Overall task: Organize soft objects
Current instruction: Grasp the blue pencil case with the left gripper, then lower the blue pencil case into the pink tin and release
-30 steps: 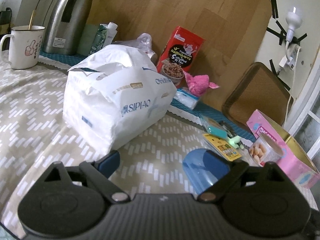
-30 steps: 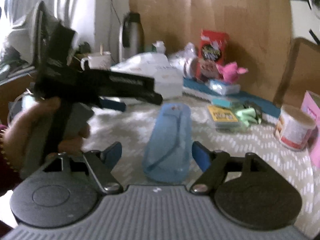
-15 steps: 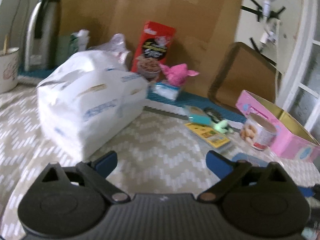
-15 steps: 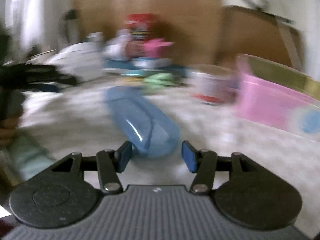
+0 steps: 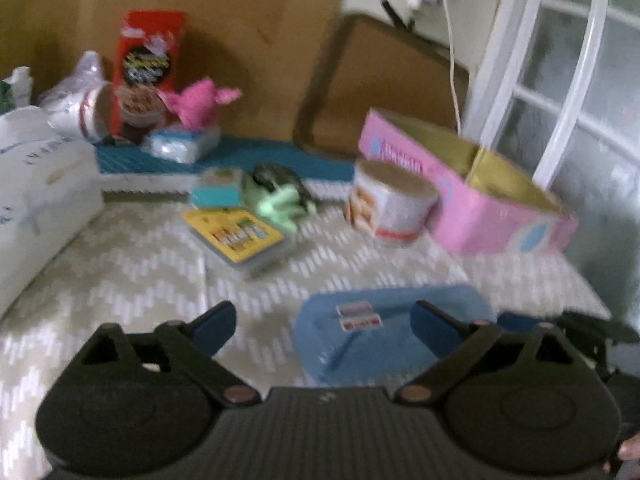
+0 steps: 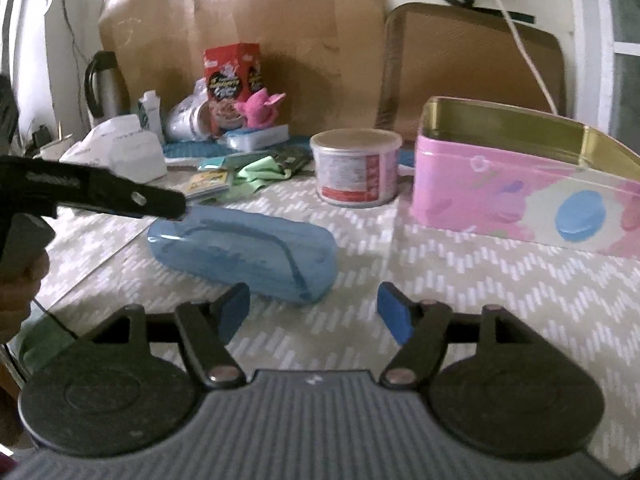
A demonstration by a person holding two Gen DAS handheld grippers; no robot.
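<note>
Right gripper (image 6: 313, 307) spread, jaws just opened wider, nothing between; left gripper (image 5: 322, 322) spread too. Blue case (image 6: 244, 252) flat on tablecloth (image 6: 460, 280), at 11 o'clock from right fingertips; pink tin (image 6: 520, 196) at 2 o'clock. Better: square up, straddle case's narrow width, squeeze gently.

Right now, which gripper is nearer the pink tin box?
Right. The right gripper hangs open with the pink tin box just ahead to its right. The left gripper sits across the blue case, which lies between it and the tin.
</note>
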